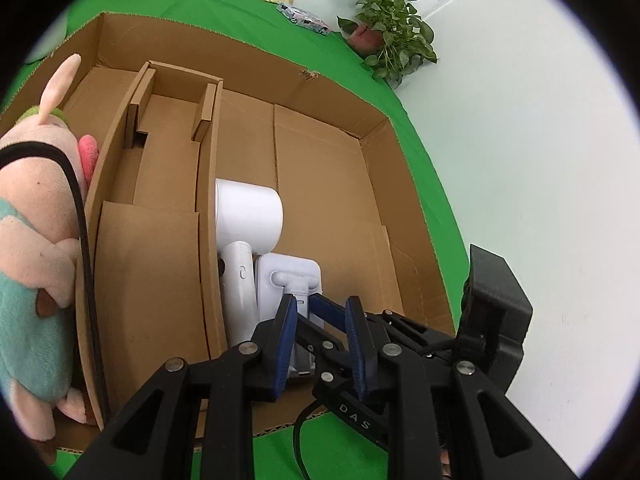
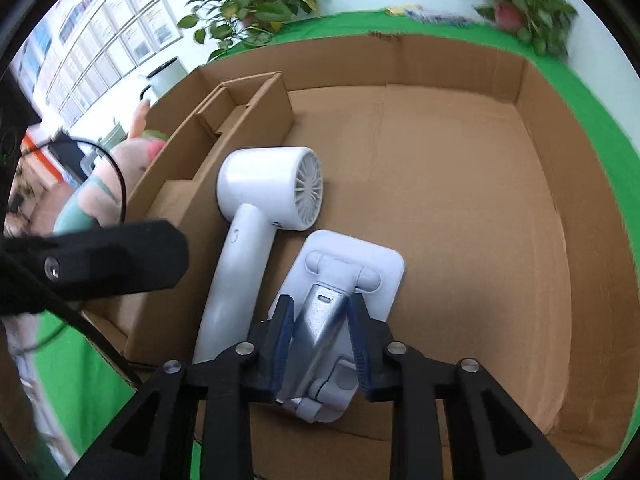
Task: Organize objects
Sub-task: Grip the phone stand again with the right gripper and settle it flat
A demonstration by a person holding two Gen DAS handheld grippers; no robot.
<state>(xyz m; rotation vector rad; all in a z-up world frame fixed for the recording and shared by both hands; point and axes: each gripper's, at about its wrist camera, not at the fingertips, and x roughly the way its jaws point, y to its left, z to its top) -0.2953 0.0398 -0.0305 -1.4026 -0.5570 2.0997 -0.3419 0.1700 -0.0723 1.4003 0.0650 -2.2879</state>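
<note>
A: Where do we stand with the right gripper (image 2: 322, 336)?

B: Its blue pads have clamped on the silver arm of the white folding stand (image 2: 344, 280), which lies on the floor of the wide brown cardboard box (image 2: 500, 208), at the near side.

A: And the white handheld hair dryer (image 2: 256, 216)?

B: It lies just left of the stand, against the cardboard divider insert (image 2: 224, 132), head toward the far side.

A: Our left gripper (image 1: 320, 332)?

B: It hovers over the near edge of the box, jaws nearly closed with nothing between them. The pink and teal plush toy (image 1: 32, 220) sits outside the left wall.
</note>
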